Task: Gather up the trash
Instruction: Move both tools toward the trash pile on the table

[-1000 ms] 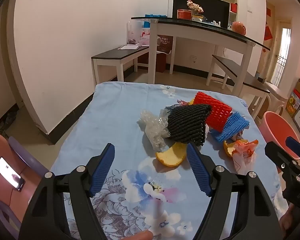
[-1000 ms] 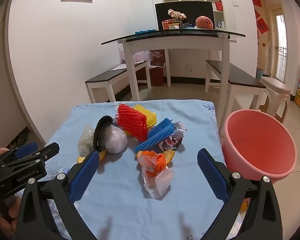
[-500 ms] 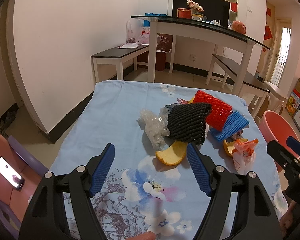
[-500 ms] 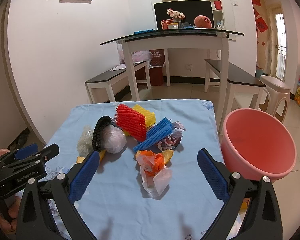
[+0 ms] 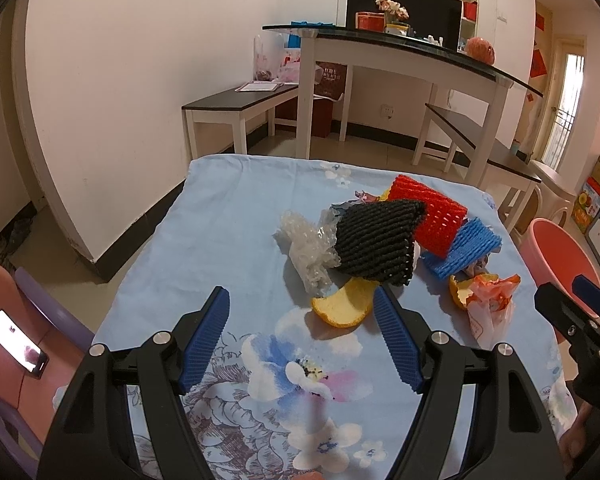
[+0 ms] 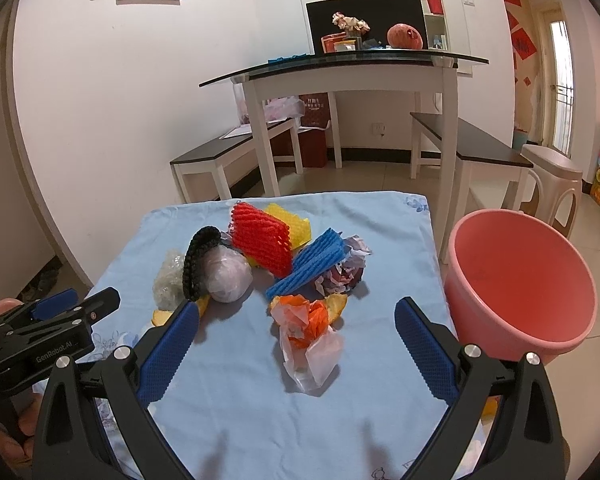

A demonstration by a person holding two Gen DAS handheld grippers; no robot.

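A heap of trash lies on the blue flowered tablecloth (image 5: 228,216): a black foam net (image 5: 376,240), a red net (image 5: 432,216), a blue net (image 5: 462,252), clear crumpled plastic (image 5: 306,246), an orange peel (image 5: 344,306) and an orange-and-white plastic bag (image 6: 306,336). My left gripper (image 5: 302,342) is open and empty, just short of the orange peel. My right gripper (image 6: 296,348) is open and empty, with the orange bag between its fingers' line of sight. A pink basin (image 6: 520,280) stands off the table's right edge.
A yellow net (image 6: 290,224) and crumpled paper (image 6: 342,272) lie in the heap. A glass-topped white table (image 6: 352,76) and two dark benches (image 6: 472,148) stand behind. A pink chair with a phone (image 5: 18,334) is at the left.
Both grippers have eased slightly forward toward the heap. Their jaws stay open and nothing has been picked up.
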